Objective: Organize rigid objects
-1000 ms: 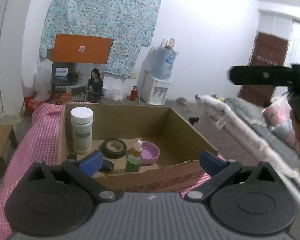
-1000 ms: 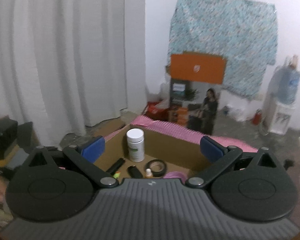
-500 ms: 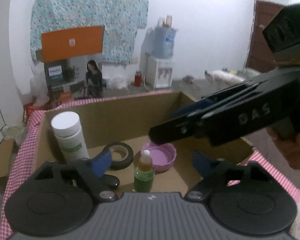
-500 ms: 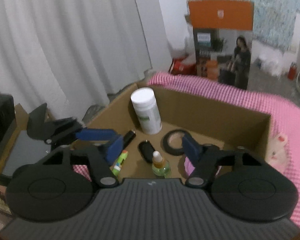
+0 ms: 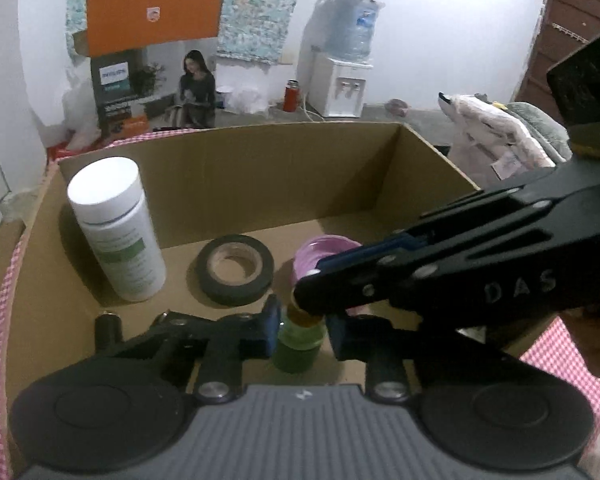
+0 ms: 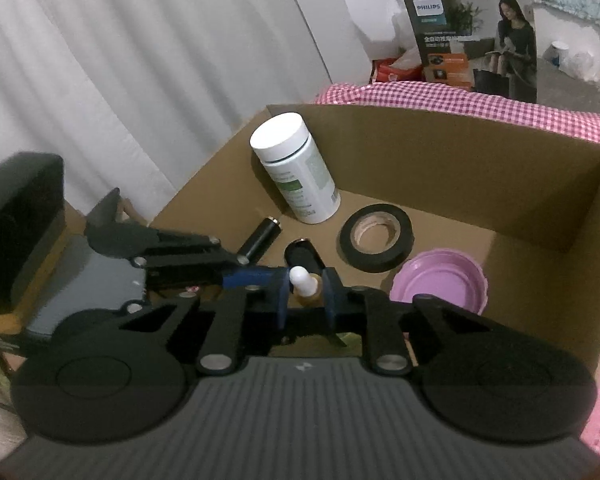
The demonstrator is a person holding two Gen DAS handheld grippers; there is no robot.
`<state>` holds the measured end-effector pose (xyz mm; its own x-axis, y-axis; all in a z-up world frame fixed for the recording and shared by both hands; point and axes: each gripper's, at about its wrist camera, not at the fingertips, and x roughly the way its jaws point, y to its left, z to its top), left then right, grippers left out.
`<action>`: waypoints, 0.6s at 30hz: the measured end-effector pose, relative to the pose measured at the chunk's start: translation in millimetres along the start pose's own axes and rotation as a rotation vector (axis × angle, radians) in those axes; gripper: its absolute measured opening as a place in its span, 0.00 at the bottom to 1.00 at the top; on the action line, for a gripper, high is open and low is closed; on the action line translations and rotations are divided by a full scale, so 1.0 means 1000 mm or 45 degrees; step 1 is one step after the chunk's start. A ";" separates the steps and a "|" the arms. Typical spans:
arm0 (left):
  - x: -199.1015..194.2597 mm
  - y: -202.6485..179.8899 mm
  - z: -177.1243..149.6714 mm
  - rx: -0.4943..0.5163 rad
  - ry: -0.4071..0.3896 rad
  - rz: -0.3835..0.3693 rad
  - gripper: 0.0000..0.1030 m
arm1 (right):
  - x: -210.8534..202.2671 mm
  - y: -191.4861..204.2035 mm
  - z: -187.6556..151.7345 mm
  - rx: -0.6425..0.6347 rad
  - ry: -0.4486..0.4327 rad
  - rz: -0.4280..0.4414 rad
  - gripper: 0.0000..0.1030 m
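A small green dropper bottle [image 5: 296, 350] with an amber collar and white tip [image 6: 302, 280] stands near the front of the cardboard box [image 5: 260, 176]. My left gripper [image 5: 302, 332] is closing, and its blue pads press on the green body from both sides. My right gripper [image 6: 306, 296] is closing too, with its pads on the bottle's amber collar just under the white tip. In the left wrist view the right gripper [image 5: 308, 294] reaches in from the right over the bottle. In the right wrist view the left gripper [image 6: 274, 276] comes in from the left.
Inside the box are a white capped bottle [image 5: 116, 232], a black tape roll [image 5: 236, 268], a pink lid [image 6: 440, 280] and two black cylinders [image 6: 260, 238] [image 6: 304, 256]. Pink checked cloth [image 6: 460, 100] lies under the box. A plush toy [image 5: 492, 132] lies to the right.
Both grippers came down into the box and met at the dropper bottle. Their jaws went from wide open to closed around it, the right one arriving from the right.
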<state>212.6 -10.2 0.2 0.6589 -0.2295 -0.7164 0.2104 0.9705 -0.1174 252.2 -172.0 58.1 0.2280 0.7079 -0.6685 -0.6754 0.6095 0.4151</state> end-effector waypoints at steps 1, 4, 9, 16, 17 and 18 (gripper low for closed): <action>-0.001 0.000 0.000 -0.005 -0.006 -0.005 0.21 | -0.001 -0.001 0.000 0.003 -0.006 0.003 0.13; -0.007 -0.003 -0.003 0.001 -0.017 0.007 0.21 | -0.001 -0.001 -0.001 0.018 -0.013 0.036 0.11; -0.015 0.002 -0.006 -0.021 -0.011 0.014 0.21 | 0.003 0.006 -0.001 0.018 -0.013 0.065 0.11; -0.023 0.011 -0.011 -0.033 -0.015 0.022 0.20 | 0.011 0.018 -0.001 0.001 0.001 0.098 0.11; -0.024 0.011 -0.011 -0.034 -0.017 0.020 0.20 | 0.011 0.020 -0.001 -0.007 0.001 0.099 0.11; -0.024 0.012 -0.011 -0.033 -0.018 0.016 0.21 | 0.011 0.021 -0.001 -0.009 0.003 0.098 0.11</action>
<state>191.0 7.4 8.5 0.6716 -0.2177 -0.7082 0.1830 0.9750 -0.1262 240.4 -151.6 58.4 0.1735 0.7518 -0.6361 -0.6959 0.5507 0.4610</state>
